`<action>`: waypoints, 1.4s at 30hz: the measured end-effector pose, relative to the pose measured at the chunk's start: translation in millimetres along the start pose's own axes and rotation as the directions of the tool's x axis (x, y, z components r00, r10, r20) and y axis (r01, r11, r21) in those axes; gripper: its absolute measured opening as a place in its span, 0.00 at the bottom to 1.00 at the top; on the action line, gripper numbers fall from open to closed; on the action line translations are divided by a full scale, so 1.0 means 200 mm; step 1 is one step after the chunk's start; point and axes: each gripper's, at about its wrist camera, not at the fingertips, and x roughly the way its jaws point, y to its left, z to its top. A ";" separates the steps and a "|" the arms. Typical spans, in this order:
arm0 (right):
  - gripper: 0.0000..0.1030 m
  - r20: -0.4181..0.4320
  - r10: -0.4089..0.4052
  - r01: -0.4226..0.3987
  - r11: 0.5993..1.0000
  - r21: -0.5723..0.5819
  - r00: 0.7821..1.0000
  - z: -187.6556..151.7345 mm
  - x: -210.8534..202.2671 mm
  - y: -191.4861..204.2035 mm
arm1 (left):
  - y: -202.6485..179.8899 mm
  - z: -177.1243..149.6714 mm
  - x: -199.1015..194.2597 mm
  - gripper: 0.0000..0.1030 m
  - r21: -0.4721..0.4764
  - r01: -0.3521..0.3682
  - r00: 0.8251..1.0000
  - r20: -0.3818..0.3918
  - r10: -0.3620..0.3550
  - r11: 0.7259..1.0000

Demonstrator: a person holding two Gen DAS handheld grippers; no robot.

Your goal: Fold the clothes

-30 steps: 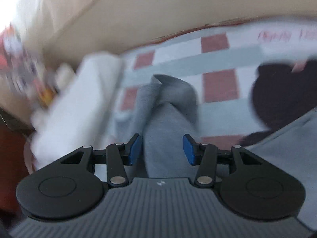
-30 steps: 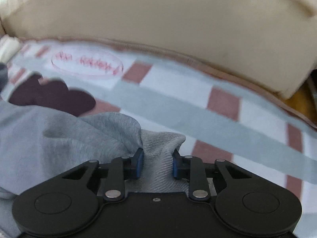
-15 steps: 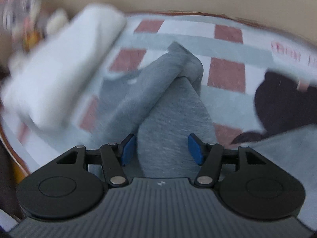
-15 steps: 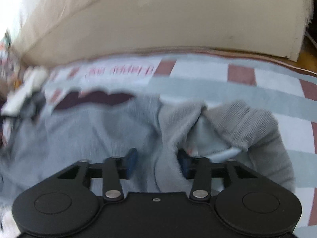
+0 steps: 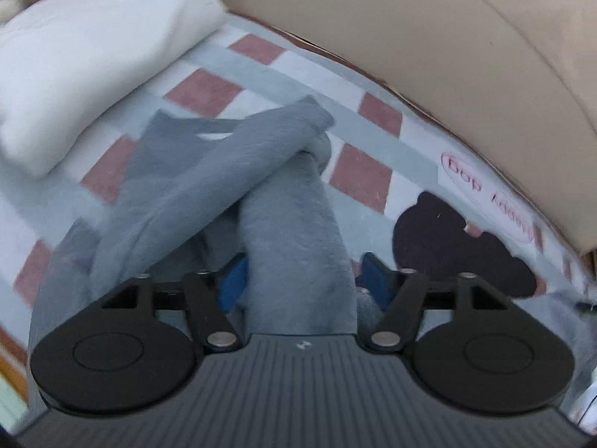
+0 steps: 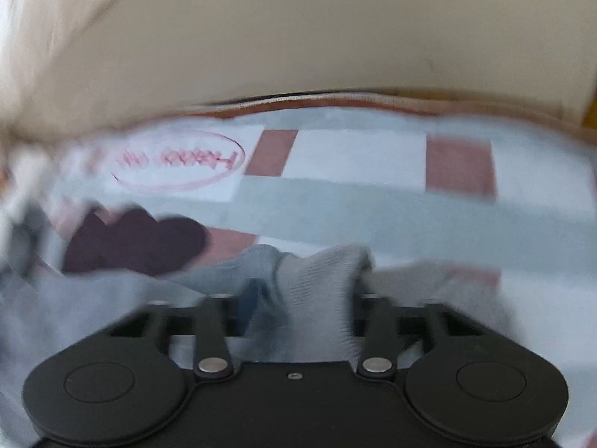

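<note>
Since 1 s ago both views have swung: the left gripper had its blue pads apart around a grey sleeve then, and its jaws now look wider, w/ the cloth running loose between the pads, touching neither as far as I can tell. So prob. a release or re-grip, not a carry. The right gripper was pinched on ribbed cuff fabric 1 s ago; now the ribbed bit bunches between the jaws, but blur hides the pads, so can't tell whether it grips. The grey sweatshirt lies on the bed sheet, checked red/white/grey, w/ one sleeve crossed over another fold near the middle: it's partly gathered, not yet a flat neat packet. That fits a sleeve fold mid-way; a flatter lay and squarer edges seem wanted yet. Around: a white pillow at far left, close to the sleeve end, could crowd the fold; a dark heart-shaped print and a pink oval stamp on the sheet; a beige headboard behind.
</note>
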 end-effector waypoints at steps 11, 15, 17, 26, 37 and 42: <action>0.04 0.466 -0.198 0.279 0.954 -0.111 0.862 -0.09 -0.51 0.22 | -0.19 0.21 -0.14 0.08 0.165 -0.214 0.959 0.224 0.175 0.963; 0.04 0.616 -0.307 0.350 0.935 0.053 0.726 -0.02 -0.71 0.09 | -0.08 0.40 -0.52 0.13 0.006 0.026 0.802 0.597 -0.025 1.000; 0.04 0.667 -0.362 0.365 0.920 0.143 0.651 0.01 -0.75 0.00 | 0.01 0.46 -0.59 0.15 -0.067 0.185 0.714 0.695 -0.088 0.980; 0.43 0.251 -0.628 0.476 0.745 0.467 0.737 0.12 -0.28 -0.22 | 0.21 0.44 0.23 0.76 -0.403 -0.049 0.986 0.125 0.109 0.914; 0.54 0.323 -0.030 -0.105 0.913 0.394 0.946 0.38 -0.36 0.65 | 0.01 0.36 0.26 0.76 -0.196 -0.006 0.987 0.154 0.037 0.981; 0.58 0.312 0.164 -0.280 0.884 0.375 0.936 0.34 -0.12 0.97 | -0.09 0.33 0.23 0.77 -0.108 -0.038 0.986 0.160 0.055 0.993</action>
